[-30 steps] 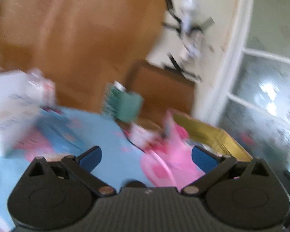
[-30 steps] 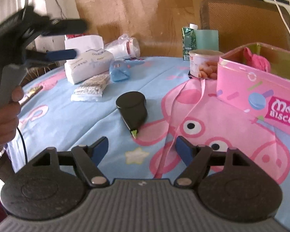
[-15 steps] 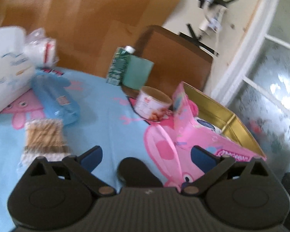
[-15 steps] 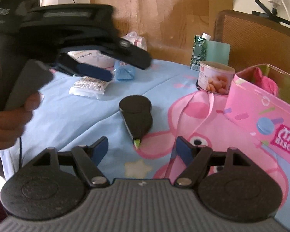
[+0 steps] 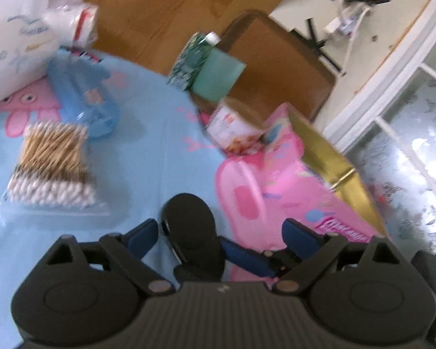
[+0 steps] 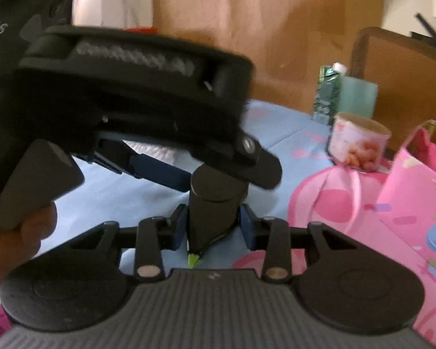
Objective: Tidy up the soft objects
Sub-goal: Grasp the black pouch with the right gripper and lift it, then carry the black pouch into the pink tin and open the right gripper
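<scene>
Right gripper (image 6: 212, 229) clamped on the narrow end of the black pear-shaped case (image 6: 215, 203), one pad pressed on each side, green tip poking out below toward the camera. Left gripper (image 5: 221, 237) spread wide, hanging right over the same case (image 5: 190, 226), the round end sitting between its blue pads without touching either. Just past that, bag of cotton swabs (image 5: 53, 168) on the blue tablecloth (image 5: 148, 133), pink tin (image 5: 299, 180) off to the right. Further back, blue packet (image 5: 81, 99), snack cup (image 5: 232, 125), green carton (image 5: 200, 58)
</scene>
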`<state>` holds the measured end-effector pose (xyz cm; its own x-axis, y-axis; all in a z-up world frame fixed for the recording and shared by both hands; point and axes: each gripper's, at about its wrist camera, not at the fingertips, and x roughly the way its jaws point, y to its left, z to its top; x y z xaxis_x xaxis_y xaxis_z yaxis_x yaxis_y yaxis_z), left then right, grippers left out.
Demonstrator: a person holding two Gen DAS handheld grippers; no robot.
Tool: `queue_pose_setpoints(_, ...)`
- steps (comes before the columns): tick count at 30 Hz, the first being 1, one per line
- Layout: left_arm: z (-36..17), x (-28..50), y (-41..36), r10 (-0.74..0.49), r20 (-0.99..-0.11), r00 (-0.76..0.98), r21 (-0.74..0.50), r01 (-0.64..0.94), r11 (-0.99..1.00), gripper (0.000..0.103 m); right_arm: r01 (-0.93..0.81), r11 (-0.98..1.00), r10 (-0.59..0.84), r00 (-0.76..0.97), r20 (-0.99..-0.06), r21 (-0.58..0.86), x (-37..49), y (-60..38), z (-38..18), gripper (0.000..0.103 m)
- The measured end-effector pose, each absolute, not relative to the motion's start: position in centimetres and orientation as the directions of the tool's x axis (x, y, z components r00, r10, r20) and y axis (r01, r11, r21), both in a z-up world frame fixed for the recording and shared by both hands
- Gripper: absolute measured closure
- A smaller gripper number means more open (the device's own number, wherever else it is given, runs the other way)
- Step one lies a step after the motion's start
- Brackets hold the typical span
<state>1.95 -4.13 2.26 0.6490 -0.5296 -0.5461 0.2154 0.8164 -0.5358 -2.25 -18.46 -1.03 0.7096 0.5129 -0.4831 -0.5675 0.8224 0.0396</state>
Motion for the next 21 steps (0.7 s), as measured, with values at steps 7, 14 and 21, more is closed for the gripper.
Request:
queue_pose_setpoints(7, 5.4, 2.5, -7.4, -0.573, -0.489, 0.657, -0.510, 0.318, 0.800, 0.010, -0.476, 0.879, 0.454, 0.812, -0.367, 0.034, -3.6, -21.3, 0.8, 0.062)
queue_pose_setpoints(14, 9.2, 3.8, -12.6, -0.647, -0.423, 0.635, -0.474, 0.453, 0.755, 0.010, -0.354, 0.935, 0.345, 0.906, -0.246, 0.010, -4.6, -25.5, 3.2, 0.062)
queue_pose_setpoints(21, 10.5, 5.4, -19.6, -0.706, -0.393, 0.590, -0.427, 0.563, 0.708, 0.004, -0.168, 0.984, 0.158, 0.974, -0.162, -0.051, -3.6, -30.1, 3.6, 0.062)
